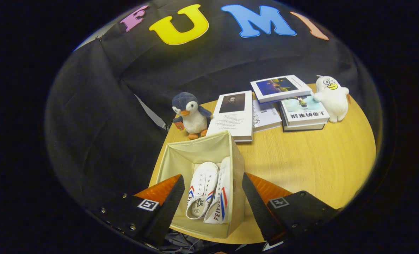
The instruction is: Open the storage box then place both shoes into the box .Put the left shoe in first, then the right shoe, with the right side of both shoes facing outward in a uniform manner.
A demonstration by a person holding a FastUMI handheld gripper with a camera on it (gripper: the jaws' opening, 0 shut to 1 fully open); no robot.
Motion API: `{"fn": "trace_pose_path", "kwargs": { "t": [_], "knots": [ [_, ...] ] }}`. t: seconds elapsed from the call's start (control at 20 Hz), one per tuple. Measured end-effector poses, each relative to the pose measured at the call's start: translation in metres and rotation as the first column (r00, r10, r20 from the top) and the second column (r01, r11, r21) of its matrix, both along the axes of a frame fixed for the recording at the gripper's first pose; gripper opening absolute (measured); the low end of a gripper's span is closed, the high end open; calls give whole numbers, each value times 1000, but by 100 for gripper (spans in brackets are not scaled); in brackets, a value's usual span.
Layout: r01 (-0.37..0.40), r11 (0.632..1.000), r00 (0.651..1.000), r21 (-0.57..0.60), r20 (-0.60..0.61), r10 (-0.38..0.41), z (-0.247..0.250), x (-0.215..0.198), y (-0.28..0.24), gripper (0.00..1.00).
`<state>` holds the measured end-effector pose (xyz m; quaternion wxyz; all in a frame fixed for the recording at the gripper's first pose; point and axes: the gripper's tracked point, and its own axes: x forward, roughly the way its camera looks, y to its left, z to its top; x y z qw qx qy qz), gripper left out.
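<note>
The storage box (198,155) stands open at the near edge of the wooden surface (311,165), its top unobstructed below the gripper (213,197), whose jaws are spread wide, one over each side wall. Two white shoes (209,192) fill the box's right half; the left half lies bare. Beyond it, a plush penguin (191,114), a spread of books (269,106) and a white duck toy (332,98) crowd the far edge, while bare wood stretches to the box's right.

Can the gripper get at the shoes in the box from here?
Probably yes: the gripper is open above the open-topped storage box, and both shoes lie uncovered between its fingers.
</note>
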<state>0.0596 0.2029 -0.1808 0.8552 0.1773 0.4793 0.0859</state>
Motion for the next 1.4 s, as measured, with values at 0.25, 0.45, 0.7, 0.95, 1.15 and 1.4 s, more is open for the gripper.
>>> {"fn": "trace_pose_path", "kwargs": {
  "t": [0.25, 0.45, 0.7, 0.95, 1.15, 1.4],
  "knots": [
    [-6, 997, 989, -76, 145, 17, 43, -5, -45, 98],
    [29, 993, 974, -116, 226, -2, 72, -15, -90, 98],
    [94, 982, 941, -165, 336, -34, 103, -26, -151, 98],
    [180, 948, 870, -261, 491, -30, 138, -39, -206, 98],
    [235, 924, 819, -301, 573, -22, 158, -52, -231, 97],
    [271, 919, 792, -286, 608, -44, 165, -60, -245, 97]
  ]
}}
